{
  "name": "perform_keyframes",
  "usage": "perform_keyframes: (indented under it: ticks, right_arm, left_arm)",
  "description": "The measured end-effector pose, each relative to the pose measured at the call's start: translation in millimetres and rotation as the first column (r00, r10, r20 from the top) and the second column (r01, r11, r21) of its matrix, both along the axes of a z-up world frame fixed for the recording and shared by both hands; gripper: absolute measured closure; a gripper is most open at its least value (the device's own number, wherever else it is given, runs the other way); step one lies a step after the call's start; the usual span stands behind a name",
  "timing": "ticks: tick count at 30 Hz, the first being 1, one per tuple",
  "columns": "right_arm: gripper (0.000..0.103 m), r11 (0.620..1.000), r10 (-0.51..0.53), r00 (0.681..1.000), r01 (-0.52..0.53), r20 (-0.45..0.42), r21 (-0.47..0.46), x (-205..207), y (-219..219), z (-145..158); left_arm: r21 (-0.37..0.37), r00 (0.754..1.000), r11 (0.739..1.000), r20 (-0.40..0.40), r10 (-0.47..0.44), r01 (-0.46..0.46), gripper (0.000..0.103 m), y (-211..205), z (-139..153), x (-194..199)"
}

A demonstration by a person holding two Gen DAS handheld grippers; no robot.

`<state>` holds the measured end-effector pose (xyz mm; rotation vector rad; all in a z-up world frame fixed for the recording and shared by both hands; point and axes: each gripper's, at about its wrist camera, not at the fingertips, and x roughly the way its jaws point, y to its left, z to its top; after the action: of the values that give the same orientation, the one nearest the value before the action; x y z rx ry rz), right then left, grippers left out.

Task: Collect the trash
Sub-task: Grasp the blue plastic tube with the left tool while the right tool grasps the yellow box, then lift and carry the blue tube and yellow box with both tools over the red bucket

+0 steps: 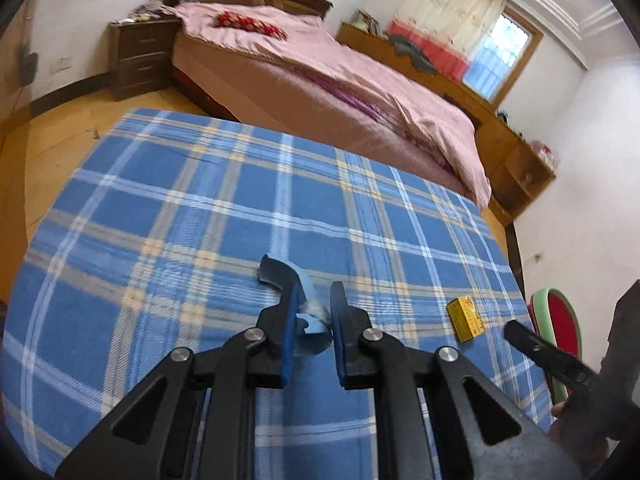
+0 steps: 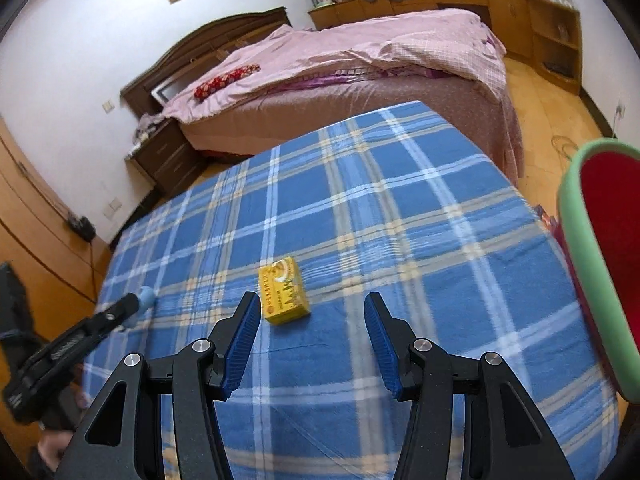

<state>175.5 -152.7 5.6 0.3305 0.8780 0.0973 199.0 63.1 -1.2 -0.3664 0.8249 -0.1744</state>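
In the left wrist view my left gripper (image 1: pixel 316 292) is shut on a curled light-blue scrap (image 1: pixel 314 332) with a tuft of white fluff, just above the blue plaid cloth (image 1: pixel 200 208). A small yellow box (image 1: pixel 466 318) lies on the cloth to its right. In the right wrist view my right gripper (image 2: pixel 312 300) stands open, nothing between its pads, and the yellow box (image 2: pixel 284 294) lies just ahead of its left finger. The left gripper (image 2: pixel 138 308) shows at the far left there, holding the blue scrap (image 2: pixel 146 298).
A bin with a green rim and red inside (image 2: pixel 592 248) stands at the table's right edge. Behind the table are a bed with pink covers (image 1: pixel 340 76), a dark nightstand (image 1: pixel 140 56) and wooden cabinets (image 2: pixel 520 12). Wooden floor surrounds the table.
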Motion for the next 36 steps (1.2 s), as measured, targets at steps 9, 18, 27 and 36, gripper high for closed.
perform_keyframes:
  ticks: [9,18,27,36]
  right_arm:
    - [0.048,0.991,0.028,0.999,-0.030,-0.019,-0.133,18,31,-19]
    - [0.075,0.979,0.064,0.998,-0.064,-0.004,-0.192,19,38,-22]
    - [0.075,0.992,0.069,0.997,-0.065,0.036,-0.112,-11,18,0]
    - [0.075,0.999,0.025,0.999,-0.023,0.039,-0.046,-43,-12,6]
  left_arm:
    - [0.013,1.000,1.000,0.016,0.026,-0.026,0.088,10,1,-2]
    - [0.008,1.000,1.000,0.009,0.001,-0.001,0.088,7,1,-2]
    - [0.050,1.000,0.999,0.000,0.001,-0.001,0.060,3,9,-7]
    - [0.116,0.997,0.993,-0.077,-0.022,0.031,0.060,-7,-7,-16]
